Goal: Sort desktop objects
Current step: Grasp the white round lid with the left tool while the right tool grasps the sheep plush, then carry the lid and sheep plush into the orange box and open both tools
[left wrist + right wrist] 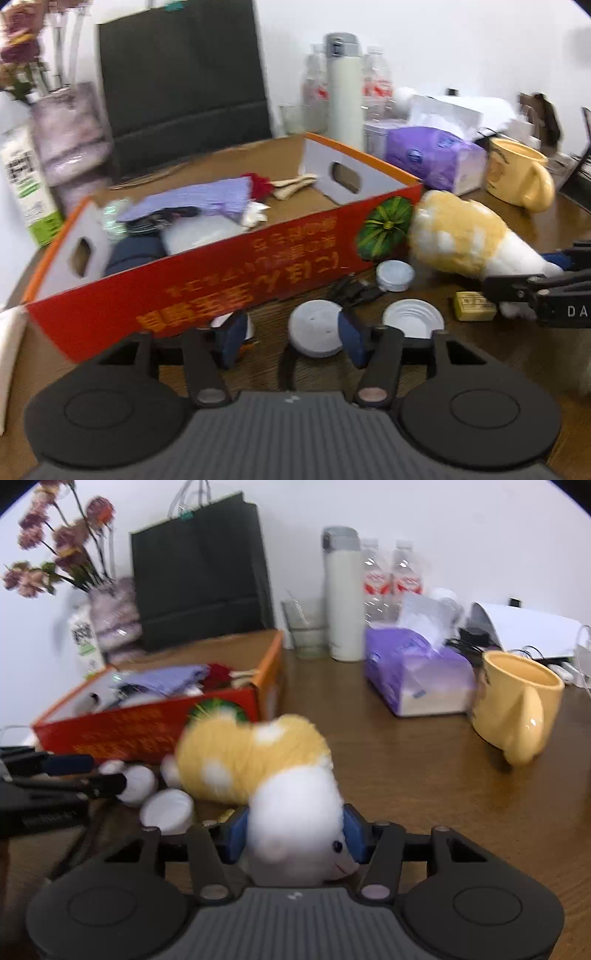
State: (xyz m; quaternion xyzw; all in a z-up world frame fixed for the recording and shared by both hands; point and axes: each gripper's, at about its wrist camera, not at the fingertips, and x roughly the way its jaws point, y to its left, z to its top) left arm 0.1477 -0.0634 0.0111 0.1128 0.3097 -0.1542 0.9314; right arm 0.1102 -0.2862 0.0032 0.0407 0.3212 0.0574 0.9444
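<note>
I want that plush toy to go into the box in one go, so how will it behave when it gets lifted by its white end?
The plush toy looks soft and fuzzy, so it will probably squash under the right tongs rather than slip. Gripped only at its white end, the longer yellow body will likely droop. It seems light for its size, and unlikely to break if it brushes the red box.

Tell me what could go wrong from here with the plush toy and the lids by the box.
1. The right tool pinches only the white head of the plush toy; its yellow body could drag and sweep the lids around.
2. The left tool straddles one round lid near the box wall; a closing finger may nudge the box.
</note>
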